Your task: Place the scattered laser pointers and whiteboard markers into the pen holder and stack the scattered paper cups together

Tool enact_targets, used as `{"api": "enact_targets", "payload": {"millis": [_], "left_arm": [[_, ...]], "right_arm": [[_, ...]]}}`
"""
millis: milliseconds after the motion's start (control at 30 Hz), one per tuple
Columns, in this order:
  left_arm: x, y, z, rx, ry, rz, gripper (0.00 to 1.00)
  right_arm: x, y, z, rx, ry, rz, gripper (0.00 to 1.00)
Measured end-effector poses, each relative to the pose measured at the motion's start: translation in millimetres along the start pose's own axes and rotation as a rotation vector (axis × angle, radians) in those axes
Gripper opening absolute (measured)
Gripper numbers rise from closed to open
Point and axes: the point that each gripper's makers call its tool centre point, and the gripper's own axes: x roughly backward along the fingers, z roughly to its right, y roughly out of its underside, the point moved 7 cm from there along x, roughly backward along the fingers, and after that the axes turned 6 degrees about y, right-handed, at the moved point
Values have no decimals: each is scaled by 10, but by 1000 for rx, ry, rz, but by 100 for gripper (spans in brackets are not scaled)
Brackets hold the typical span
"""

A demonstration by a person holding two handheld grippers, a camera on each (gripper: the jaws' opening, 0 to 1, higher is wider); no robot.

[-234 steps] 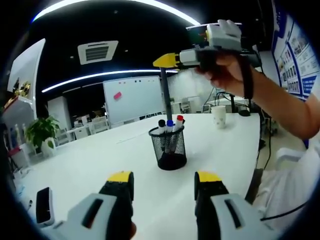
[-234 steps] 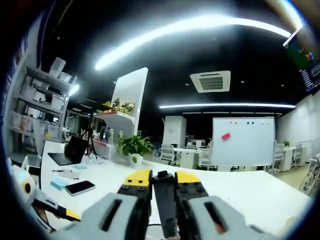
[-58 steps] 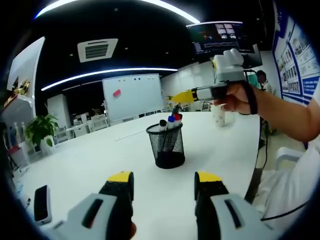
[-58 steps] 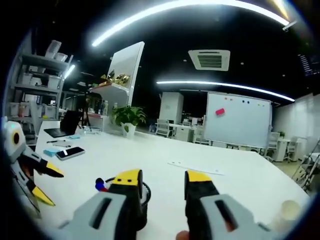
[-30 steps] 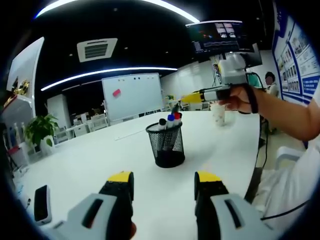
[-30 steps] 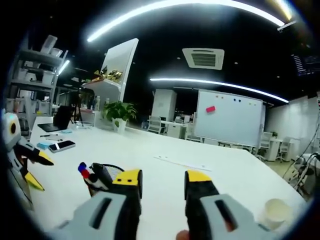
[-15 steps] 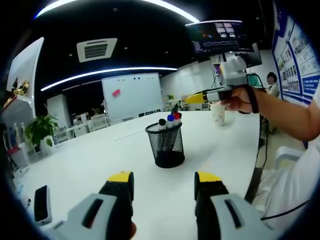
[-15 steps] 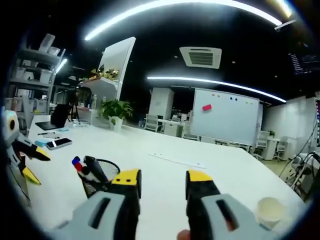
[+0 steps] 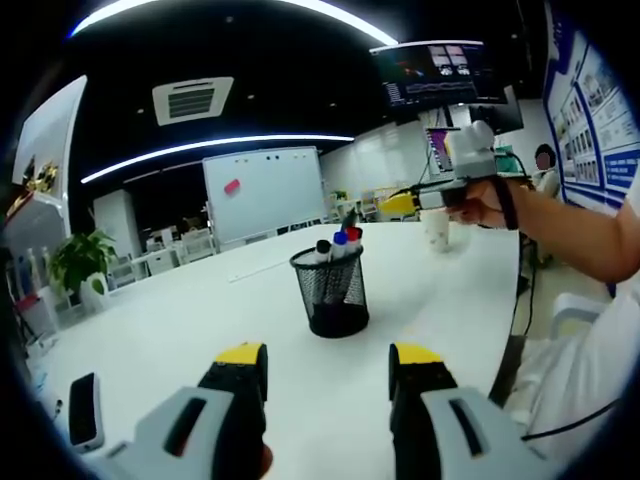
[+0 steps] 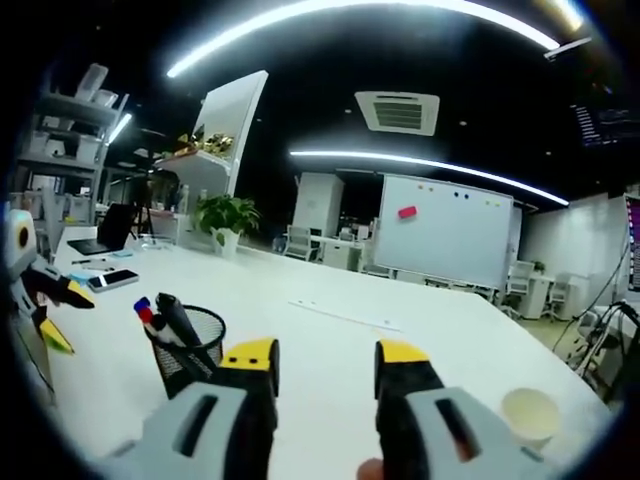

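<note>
Jaws of both grippers (image 9: 327,368) (image 10: 325,365) gape empty, pen holder (image 9: 329,290) ahead of left jaws, paper cup (image 10: 530,415) right of right jaws.

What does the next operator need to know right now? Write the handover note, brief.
Left gripper: open, empty, low over the white table, facing the pen holder.
Right gripper: open, empty, raised above the table near the paper cup; it is also seen in the left gripper view.
Pen holder: upright mid-table, with several markers and a dark pointer-like stick standing in it.
Done: the visible pens are in the holder.
Left: cups. One paper cup stands alone near the table's edge; find any others and stack them. A phone lies near the left gripper; leave it.
</note>
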Motion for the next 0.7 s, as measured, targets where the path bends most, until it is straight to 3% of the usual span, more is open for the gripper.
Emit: {"api": "enact_targets", "payload": {"millis": [700], "left_arm": [[-31, -57, 102, -1, 36, 12, 50]], "right_arm": [[40, 101, 342, 39, 84, -3, 41]]}}
